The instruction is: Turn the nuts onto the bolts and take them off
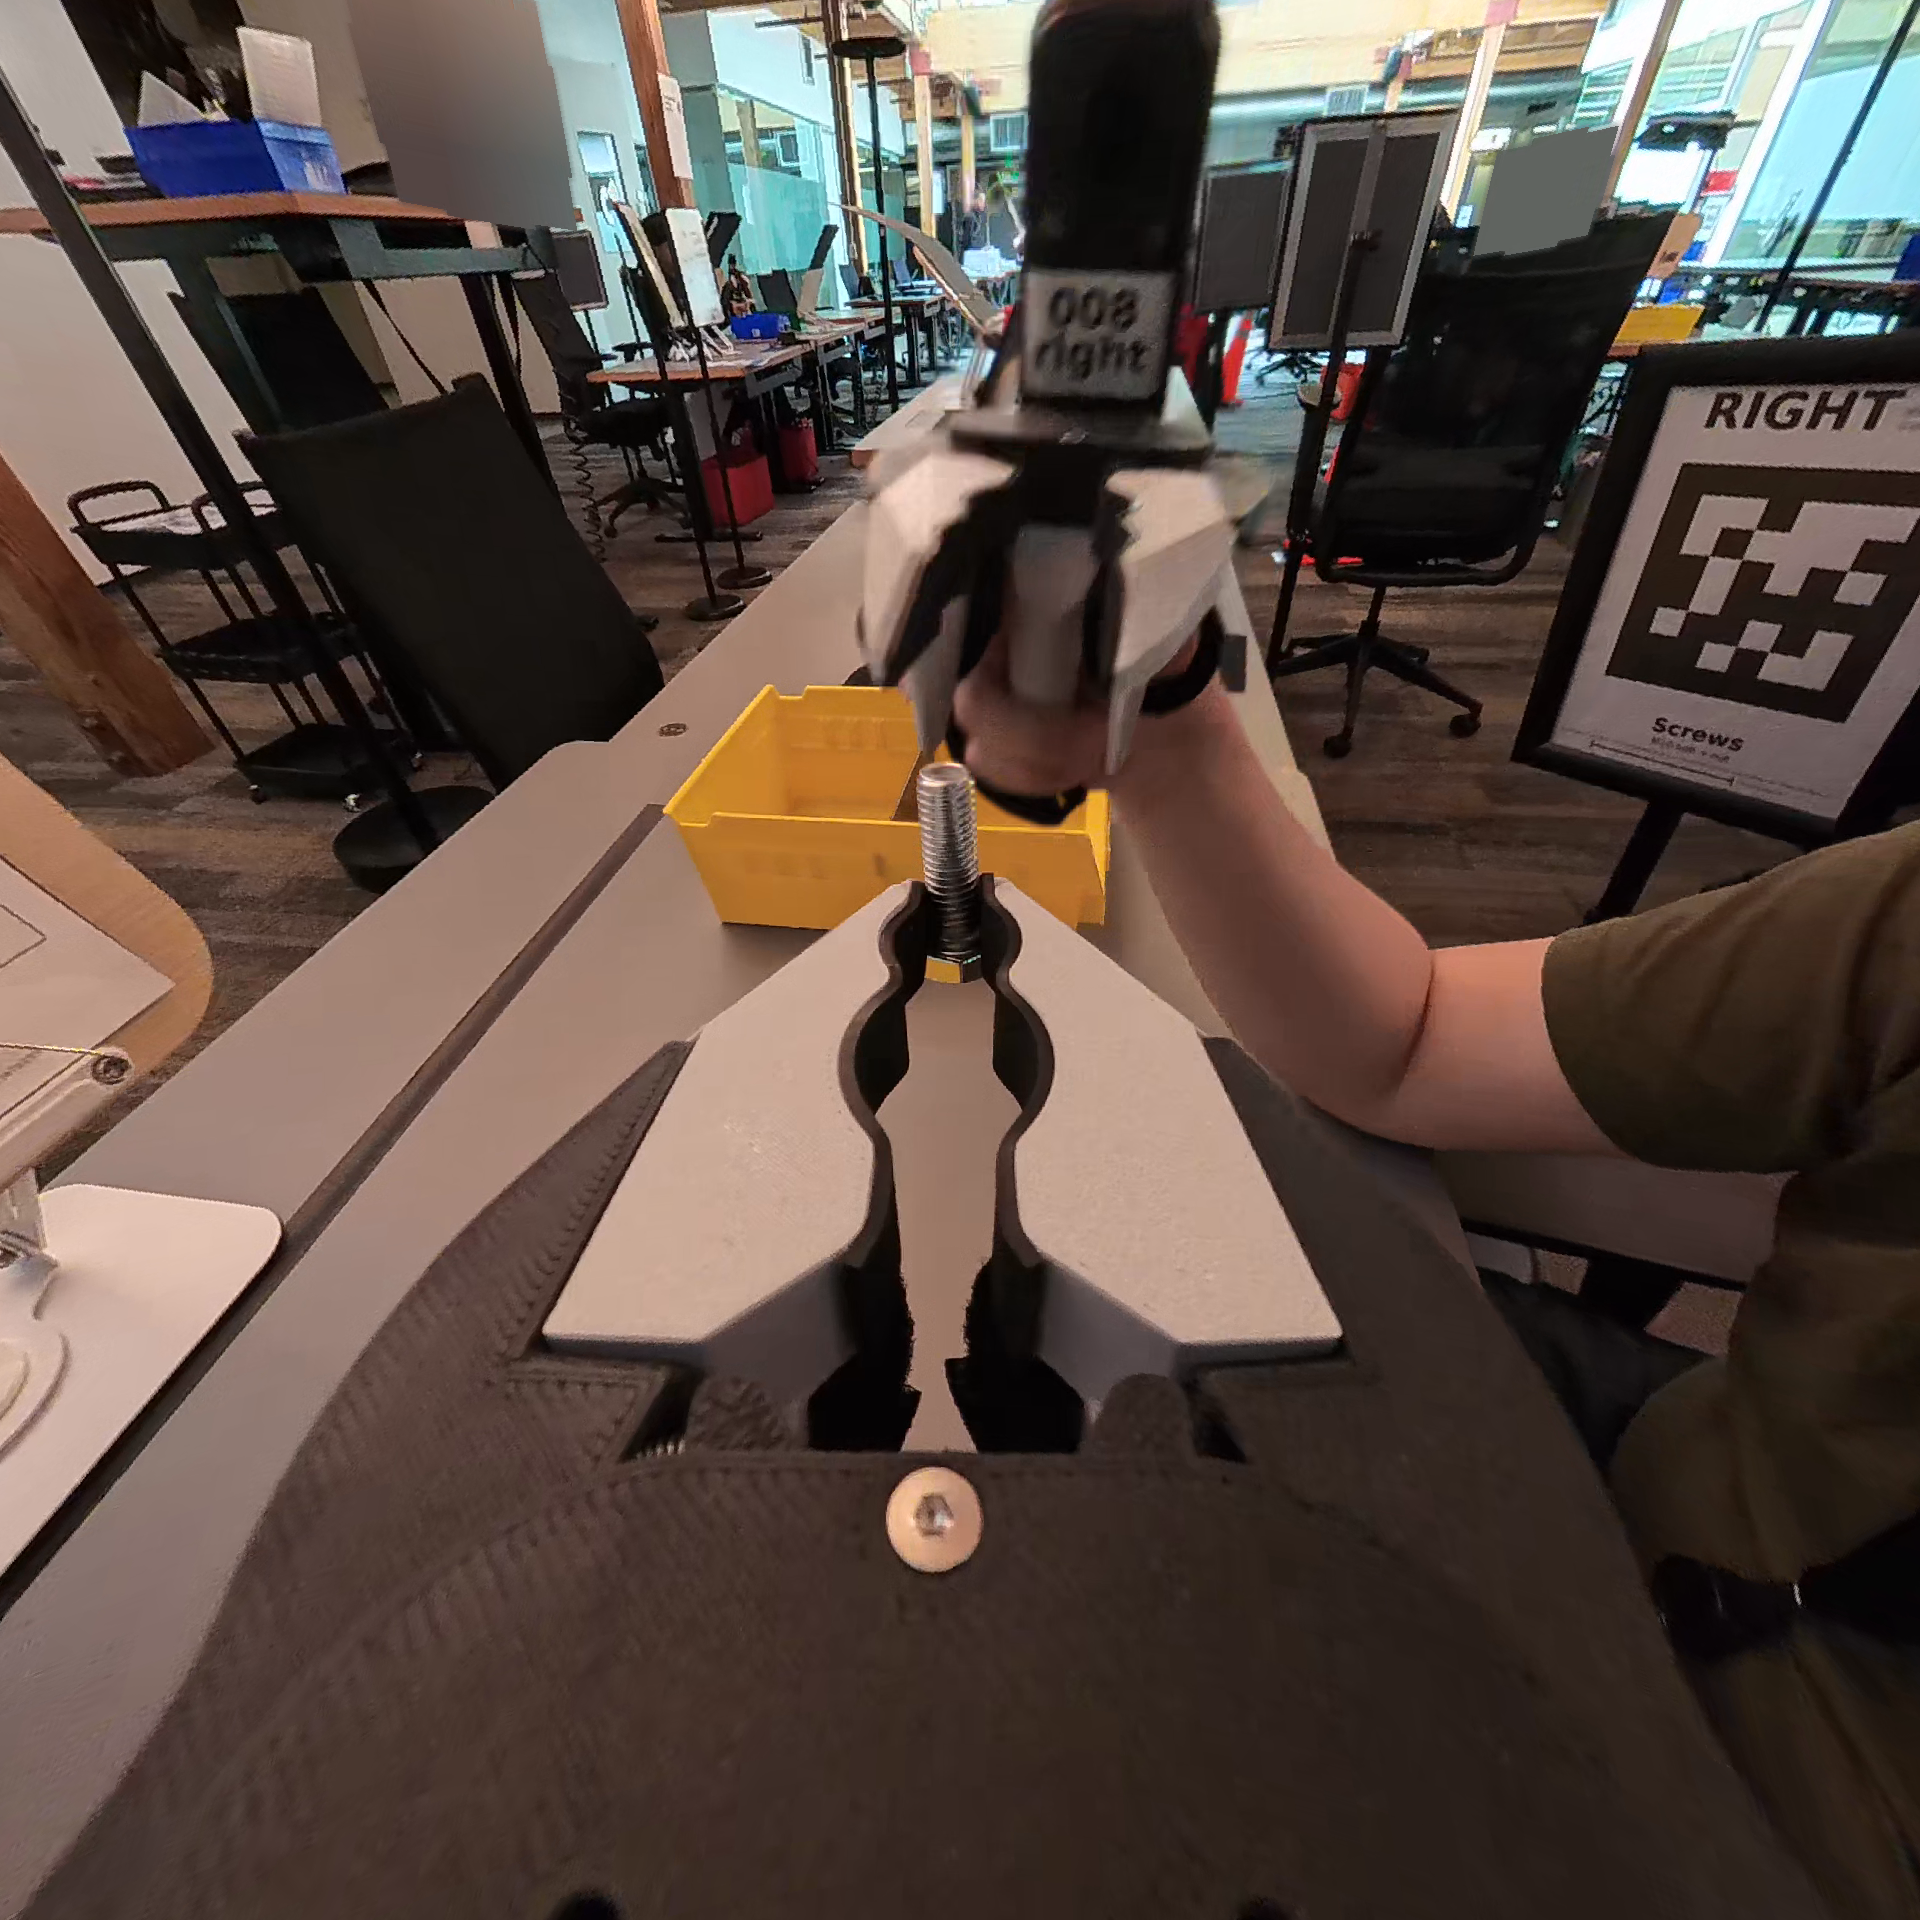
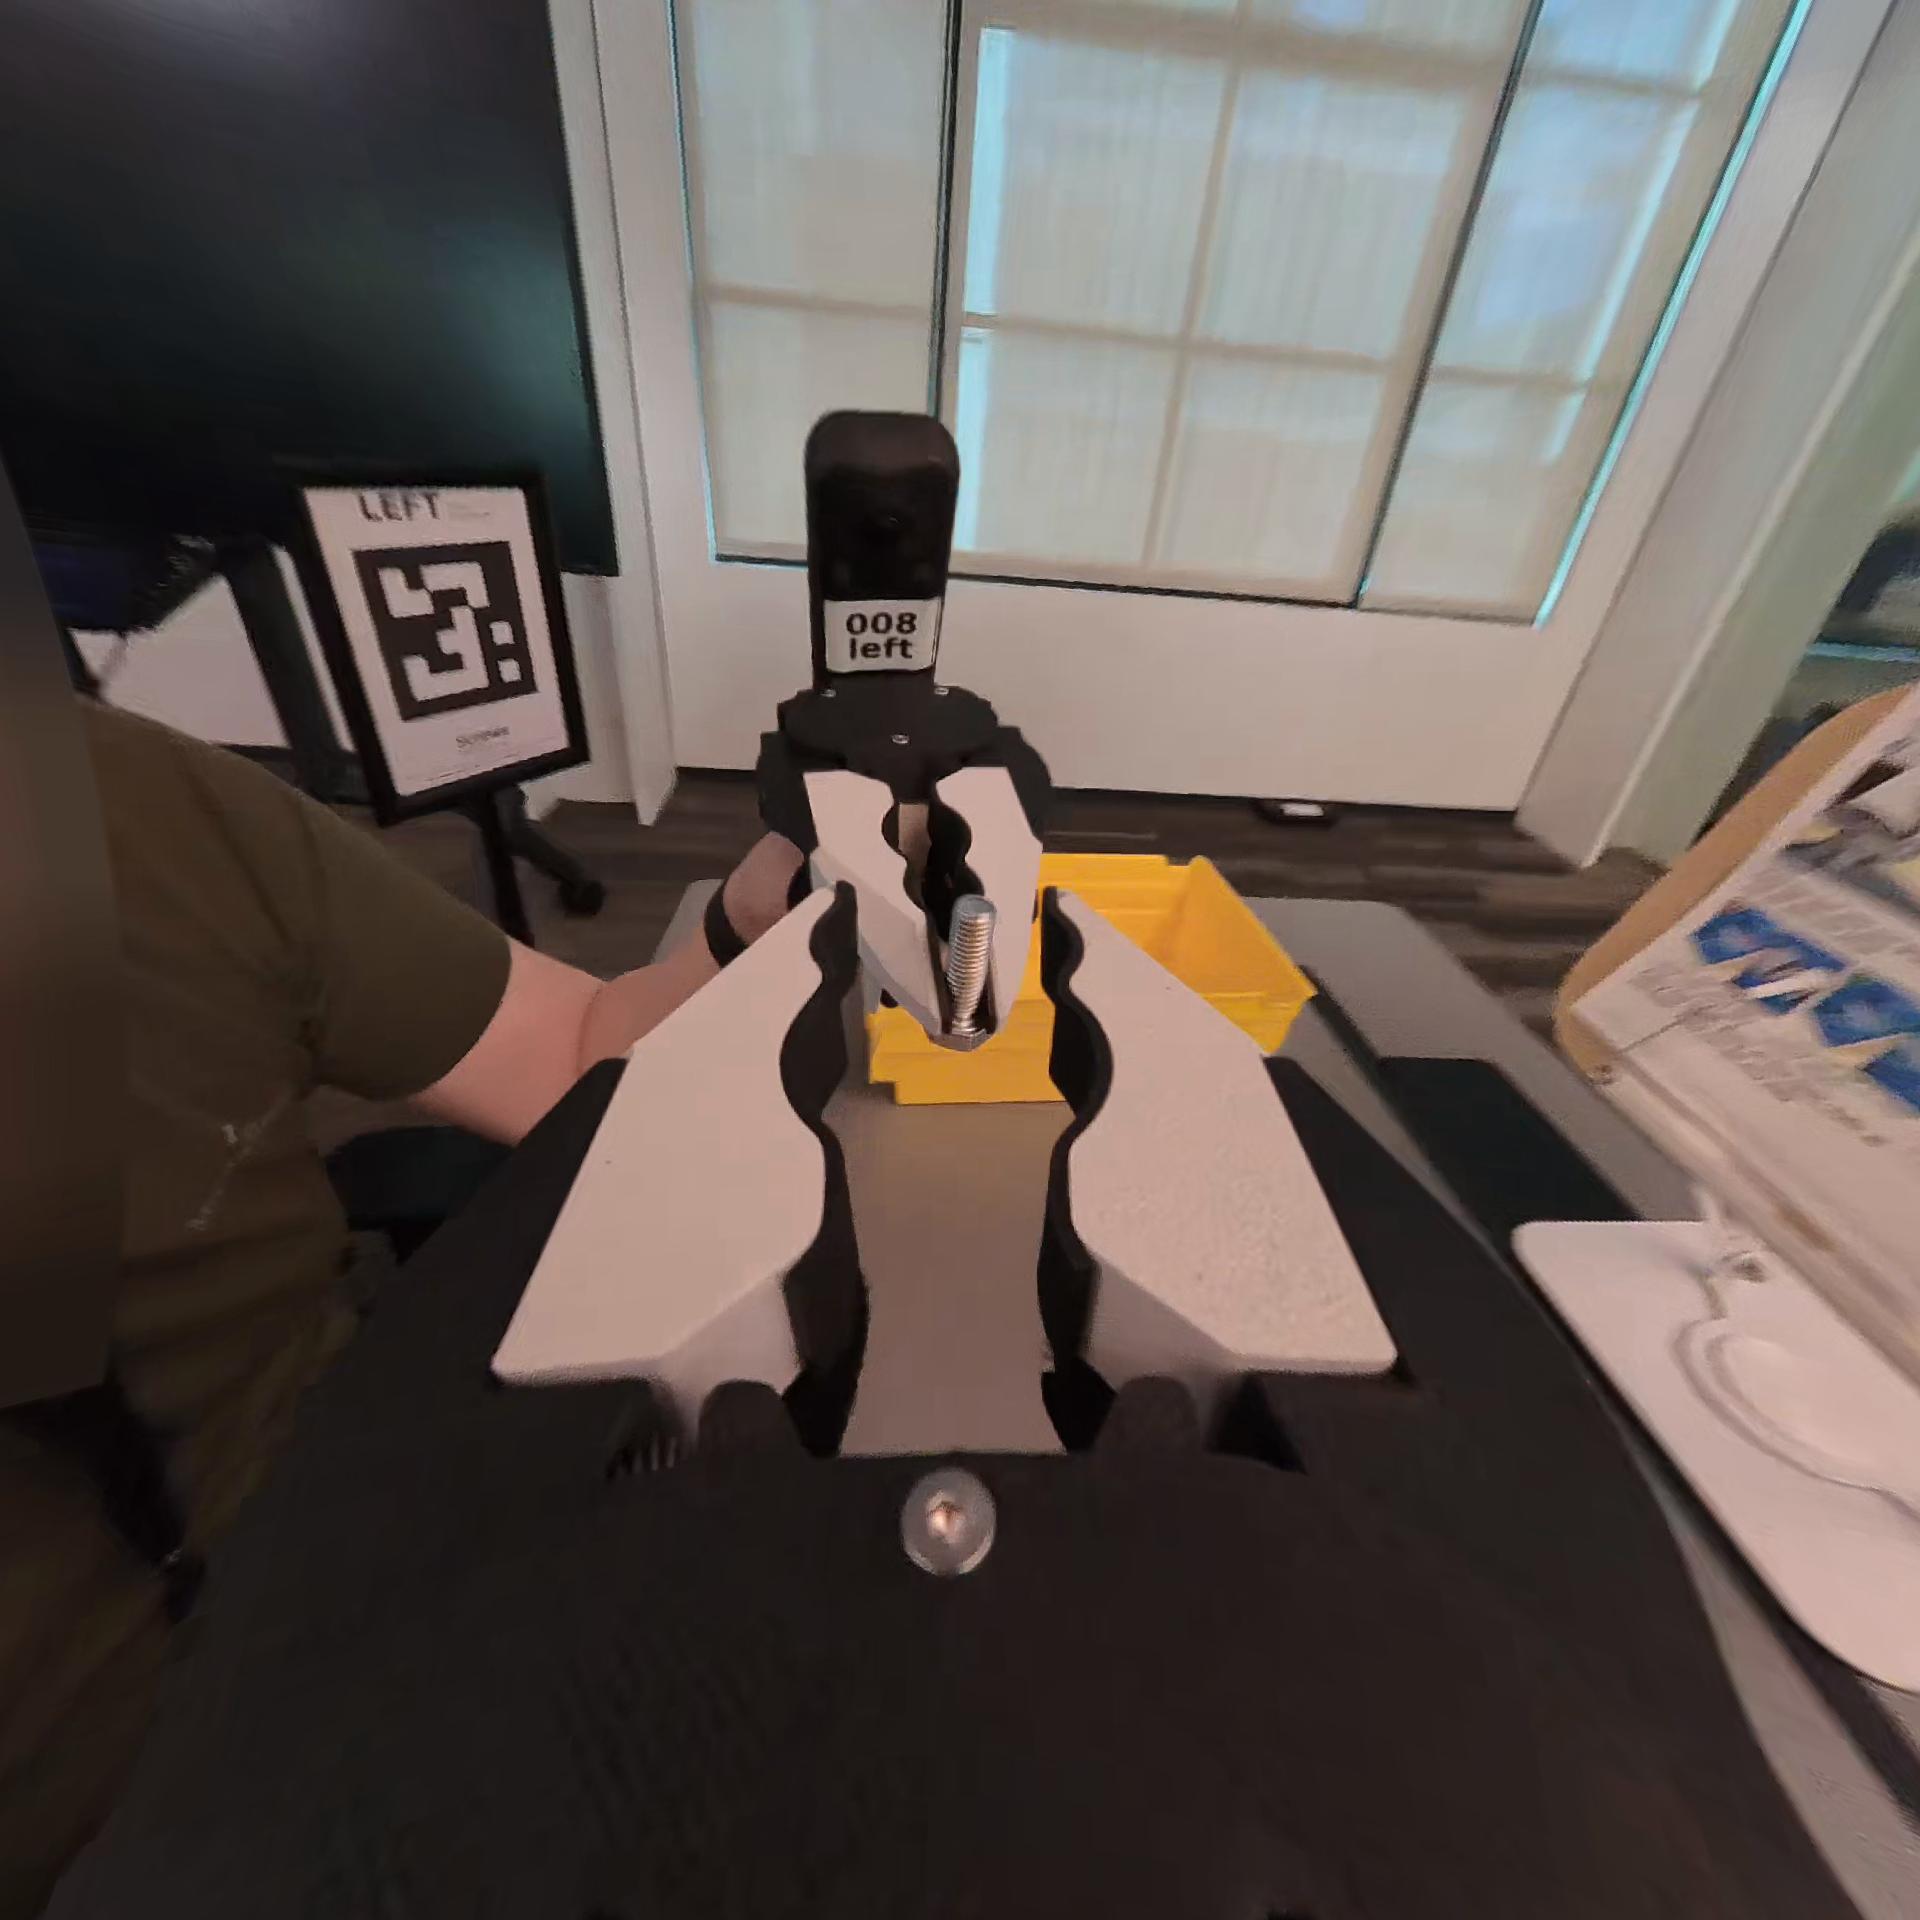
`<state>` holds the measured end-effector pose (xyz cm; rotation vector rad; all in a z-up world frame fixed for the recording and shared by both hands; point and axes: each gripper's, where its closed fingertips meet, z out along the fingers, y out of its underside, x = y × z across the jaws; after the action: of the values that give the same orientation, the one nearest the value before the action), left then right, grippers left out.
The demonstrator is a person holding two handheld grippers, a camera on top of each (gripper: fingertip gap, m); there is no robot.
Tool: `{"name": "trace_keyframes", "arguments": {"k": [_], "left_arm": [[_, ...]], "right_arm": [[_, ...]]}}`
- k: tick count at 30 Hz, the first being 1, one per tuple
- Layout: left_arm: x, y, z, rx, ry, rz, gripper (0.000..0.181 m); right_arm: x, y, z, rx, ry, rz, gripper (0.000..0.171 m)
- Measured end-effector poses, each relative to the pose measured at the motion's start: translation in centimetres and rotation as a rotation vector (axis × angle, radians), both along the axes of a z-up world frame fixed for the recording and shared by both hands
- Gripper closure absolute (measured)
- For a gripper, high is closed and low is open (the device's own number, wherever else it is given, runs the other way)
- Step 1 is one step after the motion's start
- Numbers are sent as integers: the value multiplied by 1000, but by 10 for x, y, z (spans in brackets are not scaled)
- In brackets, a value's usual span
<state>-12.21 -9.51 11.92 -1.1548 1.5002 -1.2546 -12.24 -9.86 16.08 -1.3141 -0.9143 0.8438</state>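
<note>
Left gripper (image 1: 948,914) clamped on upright silver threaded steel bolt (image 1: 945,831) above grey bench (image 1: 499,997), before yellow plastic bin (image 1: 831,821). Right gripper (image 2: 940,925) jaws apart, empty, facing bolt.

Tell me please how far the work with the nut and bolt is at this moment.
Done: the left gripper is shut on a bolt, held upright by its lower end, thread bare. In hand: the right gripper is open and empty, facing the bolt in front of the yellow bin. Left: no nut is visible, so fetching one, turning it on and taking it off remain.
</note>
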Motion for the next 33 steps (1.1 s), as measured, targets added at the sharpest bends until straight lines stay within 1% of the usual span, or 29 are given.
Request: {"name": "trace_keyframes", "arguments": {"k": [3, 4, 5, 8, 10, 12, 13, 14, 15, 16, 17, 18, 19, 20, 22, 25, 31, 32, 33], "left_arm": [[-2, 0, 2, 3, -5, 0, 174], [-2, 0, 2, 6, -6, -4, 174], [-2, -1, 2, 9, -4, -5, 174], [-3, -5, 3, 31, -20, -32, 173], [-3, -7, 12, 15, -62, -32, 158], [-6, 1, 20, 19, -101, 28, 144], [-9, 6, 25, 25, -121, 62, 136], [-13, 12, 29, 27, -139, 91, 129], [-17, 16, 33, 25, -153, 112, 131], [-21, 20, 36, 22, -160, 127, 132], [-25, 23, 38, 17, -159, 138, 133], [-27, 25, 38, 12, -152, 147, 133], [-29, 28, 37, 9, -143, 157, 134], [-30, 31, 36, 9, -130, 168, 135], [-30, 35, 31, 8, -99, 188, 135], [-27, 40, 24, -4, -64, 205, 136], [-20, 44, 9, -13, 10, 216, 136], [-20, 45, 7, -16, 20, 220, 135], [-19, 46, 6, -19, 27, 224, 135]], "right_arm": [[-16, 8, -9, -109, 69, 113, 140], [-18, 12, -14, -138, 65, 124, 145], [-21, 14, -19, -143, 48, 134, 162], [-20, 9, -17, -165, 69, 182, 163], [-12, 10, -10, -141, 86, 145, 163], [9, 15, -8, -129, 51, 33, 163], [31, 22, -10, -121, 13, -85, 163], [65, 36, -15, -111, -50, -283, 163], [114, 49, -27, -110, -157, -537, 163], [173, 57, -43, -132, -286, -806, 163], [234, 55, -61, -190, -397, -1050, 163], [284, 46, -84, -296, -470, -1213, 162], [320, 38, -108, -418, -484, -1290, 162], [344, 33, -131, -525, -448, -1312, 162], [375, 33, -168, -647, -376, -1316, 163], [394, 34, -208, -775, -393, -1311, 162], [400, 35, -249, -922, -444, -1282, 161], [404, 35, -252, -930, -449, -1302, 157], [410, 35, -251, -919, -450, -1329, 150]]}}
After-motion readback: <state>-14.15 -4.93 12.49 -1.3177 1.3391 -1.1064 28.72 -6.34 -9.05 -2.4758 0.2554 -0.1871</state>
